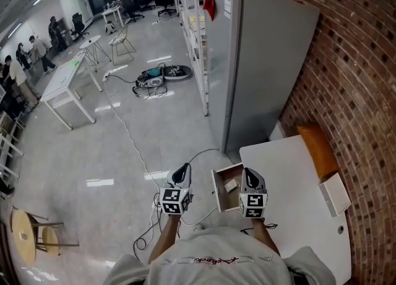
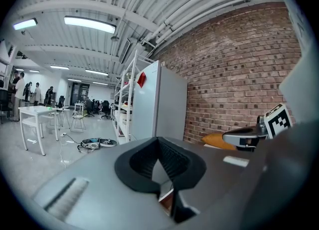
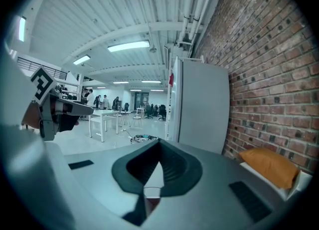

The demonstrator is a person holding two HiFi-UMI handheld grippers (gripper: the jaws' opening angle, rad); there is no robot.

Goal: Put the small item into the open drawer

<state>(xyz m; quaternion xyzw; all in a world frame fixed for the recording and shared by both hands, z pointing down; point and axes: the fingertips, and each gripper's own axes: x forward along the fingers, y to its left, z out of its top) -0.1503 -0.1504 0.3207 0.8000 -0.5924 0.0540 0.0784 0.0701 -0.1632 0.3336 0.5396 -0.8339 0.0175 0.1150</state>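
A person stands at a white desk (image 1: 297, 182) against a red brick wall (image 1: 362, 86), a gripper in each hand. The drawer (image 1: 221, 198) – brown wood inside, white-fronted – stands pulled out from the desk's left edge, and the small item (image 1: 231, 185), a pale, blocky piece, lies inside it. The right gripper (image 1: 249, 174) hangs just beside the drawer's right side, its ribbed black fingers (image 3: 174, 166) pressed together on nothing. The left gripper (image 1: 184, 168) is held apart from the desk, over the glossy grey floor (image 1: 124, 154); its fingers (image 2: 175, 163) are likewise closed and empty. A tall, smooth grey cabinet (image 1: 260, 61) rises behind the desk, with an orange cushion (image 1: 317, 148) and a flat white box (image 1: 335, 194) along the wall side.
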